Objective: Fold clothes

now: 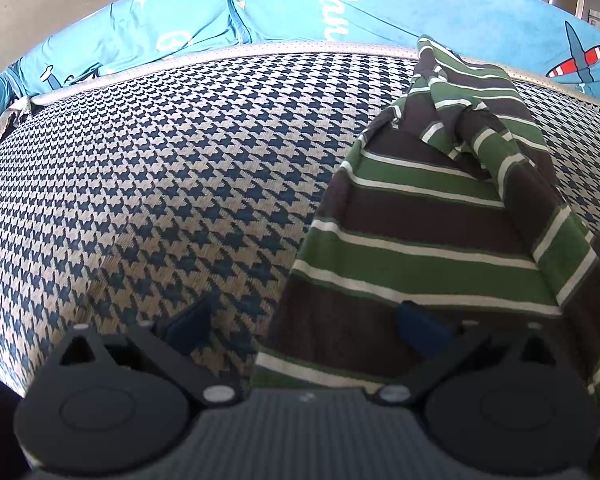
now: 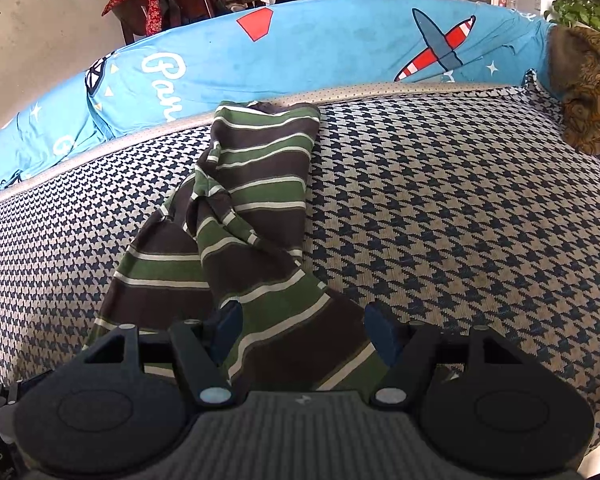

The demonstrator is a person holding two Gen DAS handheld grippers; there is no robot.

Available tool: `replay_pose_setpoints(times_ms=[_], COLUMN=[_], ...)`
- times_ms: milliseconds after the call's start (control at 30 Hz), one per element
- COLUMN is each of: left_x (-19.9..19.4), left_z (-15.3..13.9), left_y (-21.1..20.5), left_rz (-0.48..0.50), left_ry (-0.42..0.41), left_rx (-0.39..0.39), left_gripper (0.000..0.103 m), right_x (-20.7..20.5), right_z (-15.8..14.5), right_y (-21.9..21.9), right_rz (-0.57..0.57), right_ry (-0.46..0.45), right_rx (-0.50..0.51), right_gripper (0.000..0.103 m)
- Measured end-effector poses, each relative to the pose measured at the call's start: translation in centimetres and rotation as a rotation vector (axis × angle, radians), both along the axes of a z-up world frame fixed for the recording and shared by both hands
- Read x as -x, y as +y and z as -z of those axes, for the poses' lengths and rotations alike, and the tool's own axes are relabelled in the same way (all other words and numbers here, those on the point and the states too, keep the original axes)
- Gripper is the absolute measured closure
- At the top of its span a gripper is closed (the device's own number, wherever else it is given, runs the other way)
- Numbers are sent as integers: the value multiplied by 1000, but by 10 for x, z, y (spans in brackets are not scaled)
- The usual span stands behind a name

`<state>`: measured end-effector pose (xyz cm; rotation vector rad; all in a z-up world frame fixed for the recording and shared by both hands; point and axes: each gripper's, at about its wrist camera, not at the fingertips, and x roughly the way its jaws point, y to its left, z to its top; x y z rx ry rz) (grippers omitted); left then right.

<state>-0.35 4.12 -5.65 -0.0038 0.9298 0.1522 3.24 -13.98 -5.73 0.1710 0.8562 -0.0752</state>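
Observation:
A green, brown and white striped shirt [image 1: 428, 232] lies folded lengthwise on the houndstooth seat, with a sleeve bunched over its middle. In the left wrist view my left gripper [image 1: 304, 328] is open at the shirt's near left edge: one fingertip over bare cushion, the other over the cloth. The same striped shirt [image 2: 256, 216] runs away from me in the right wrist view. My right gripper [image 2: 304, 330] stands open over its near end, fingers straddling the hem with nothing pinched.
The houndstooth cushion [image 2: 440, 208] has wide bare areas on both sides of the shirt. A blue printed cover [image 2: 320, 48] drapes the backrest. A brown patterned cloth [image 2: 588, 92] sits at the far right. Chairs and a table stand behind.

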Motion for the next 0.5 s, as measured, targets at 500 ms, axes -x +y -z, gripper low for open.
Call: replay_pose_setpoints(times_ms=[500], left_x=[1], left_z=[0], left_y=[0], left_rz=[-1], left_ry=[-1], left_rx=[-2], left_gripper=[0], right_x=[2], right_z=[-3], right_y=[0], right_rz=[2], right_ry=[-28], right_rx=[-11], right_gripper=[35])
